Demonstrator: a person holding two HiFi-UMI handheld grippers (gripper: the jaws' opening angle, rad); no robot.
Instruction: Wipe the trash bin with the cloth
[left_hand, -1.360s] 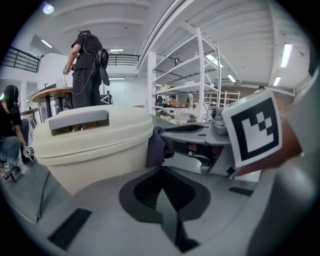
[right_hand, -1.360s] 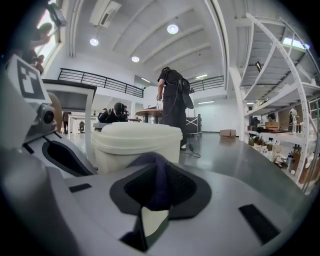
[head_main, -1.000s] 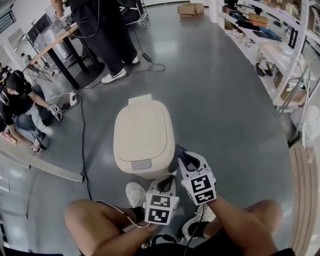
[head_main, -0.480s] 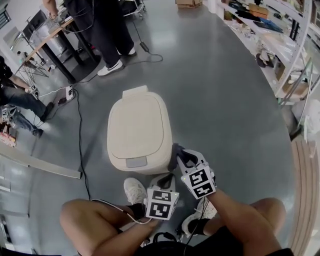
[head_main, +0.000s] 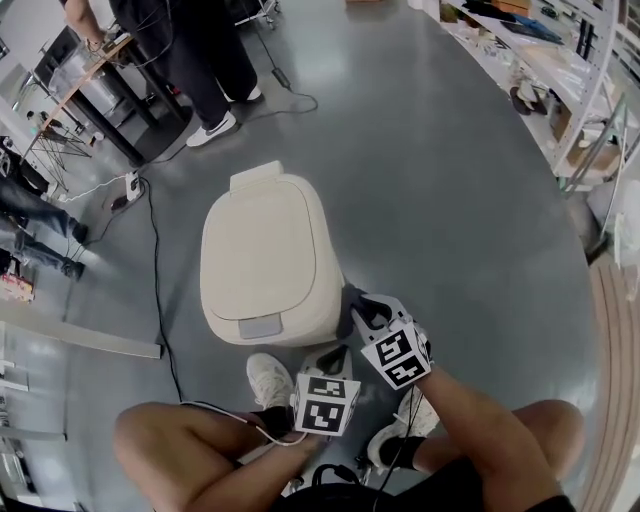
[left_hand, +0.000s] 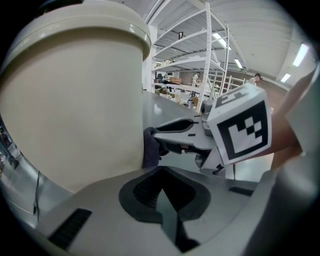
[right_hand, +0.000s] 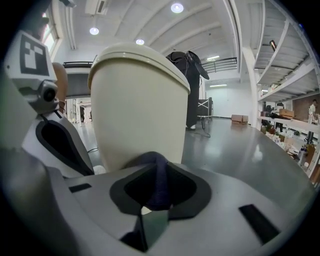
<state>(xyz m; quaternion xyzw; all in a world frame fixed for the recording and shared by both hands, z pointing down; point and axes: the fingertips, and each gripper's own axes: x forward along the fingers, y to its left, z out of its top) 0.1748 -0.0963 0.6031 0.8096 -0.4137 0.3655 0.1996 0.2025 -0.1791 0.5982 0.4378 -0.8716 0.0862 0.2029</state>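
A cream trash bin with a shut lid stands on the grey floor in the head view. My right gripper is at the bin's near right corner, shut on a dark blue cloth that lies against the bin's side wall. In the right gripper view the cloth bulges out of the gripper in front of the bin. My left gripper hangs lower, beside the bin's front, shut and holding nothing. The left gripper view shows the bin wall, the cloth and the left gripper.
My knees and white shoes are just in front of the bin. A black cable runs along the floor to its left. A standing person and a dark table are at the back, with shelves along the right.
The head view has drifted, so the bin sits further left in the picture. The right gripper stays with the cloth against the bin's near right corner. The left gripper has hardly moved.
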